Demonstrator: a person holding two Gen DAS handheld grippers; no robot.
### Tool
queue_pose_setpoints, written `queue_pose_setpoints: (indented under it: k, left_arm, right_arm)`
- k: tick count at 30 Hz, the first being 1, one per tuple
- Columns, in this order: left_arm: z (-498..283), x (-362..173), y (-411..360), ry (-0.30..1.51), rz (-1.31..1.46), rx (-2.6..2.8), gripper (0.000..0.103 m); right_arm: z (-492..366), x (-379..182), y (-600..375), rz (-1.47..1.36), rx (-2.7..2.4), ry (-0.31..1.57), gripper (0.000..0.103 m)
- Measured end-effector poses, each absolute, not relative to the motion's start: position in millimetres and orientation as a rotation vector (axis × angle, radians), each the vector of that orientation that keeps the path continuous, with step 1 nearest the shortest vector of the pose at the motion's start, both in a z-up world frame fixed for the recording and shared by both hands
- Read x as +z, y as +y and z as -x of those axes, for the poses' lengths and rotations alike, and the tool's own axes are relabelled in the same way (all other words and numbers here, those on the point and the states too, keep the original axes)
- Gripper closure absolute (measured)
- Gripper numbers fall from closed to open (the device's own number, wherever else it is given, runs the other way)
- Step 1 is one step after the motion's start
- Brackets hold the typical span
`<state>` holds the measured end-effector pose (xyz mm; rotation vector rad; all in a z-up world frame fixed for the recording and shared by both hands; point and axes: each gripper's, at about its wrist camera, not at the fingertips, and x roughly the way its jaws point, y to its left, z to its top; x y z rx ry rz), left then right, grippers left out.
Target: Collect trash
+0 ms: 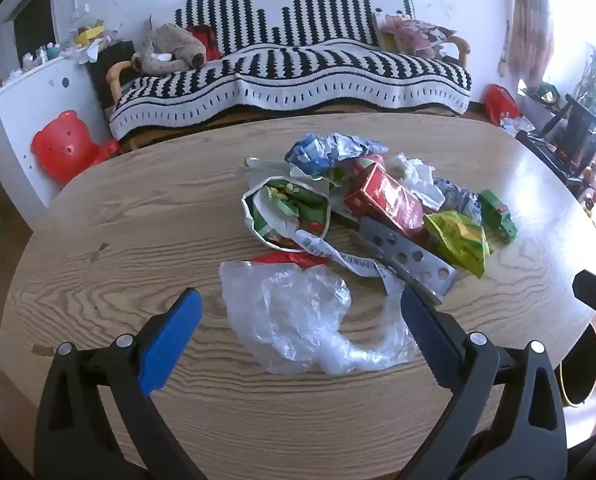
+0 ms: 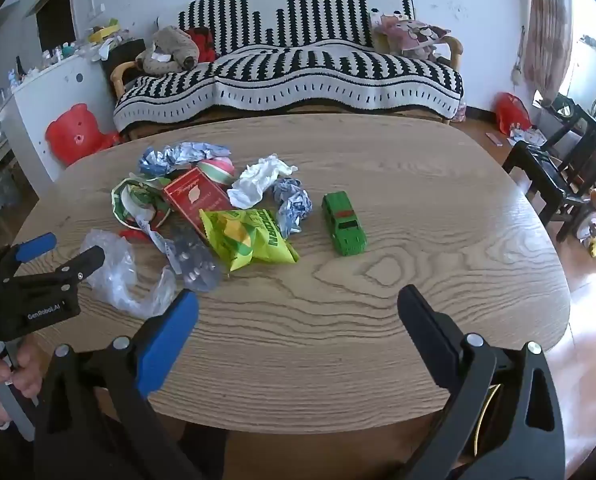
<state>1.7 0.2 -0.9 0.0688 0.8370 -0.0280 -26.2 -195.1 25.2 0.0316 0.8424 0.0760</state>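
Trash is heaped mid-counter (image 2: 378, 320): crumpled clear plastic bag (image 1: 306, 320) nearest, red carton (image 2: 195, 200), yellow-green snack bag (image 2: 249, 240), white tissue wad (image 2: 259, 182), blue-white crumpled paper (image 2: 293, 204). A green toy car (image 2: 344, 224) is set just right of the heap. Left claw (image 1: 302, 312) is held apart above the plastic bag; right claw (image 2: 298, 312) is held apart over bare wood.

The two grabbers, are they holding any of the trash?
No. The left gripper and right gripper are both open and empty above the table.
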Motion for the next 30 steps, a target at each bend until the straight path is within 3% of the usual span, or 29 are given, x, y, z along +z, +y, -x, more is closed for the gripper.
queue_pose_setpoints:
  k: [30]
  left_arm:
    - [-0.9,0.5,5.3,0.814,-0.074,-0.017,0.006]
  right_arm:
    - [30.0,30.6,-192.1,-0.035,0.082,0.826,0.007]
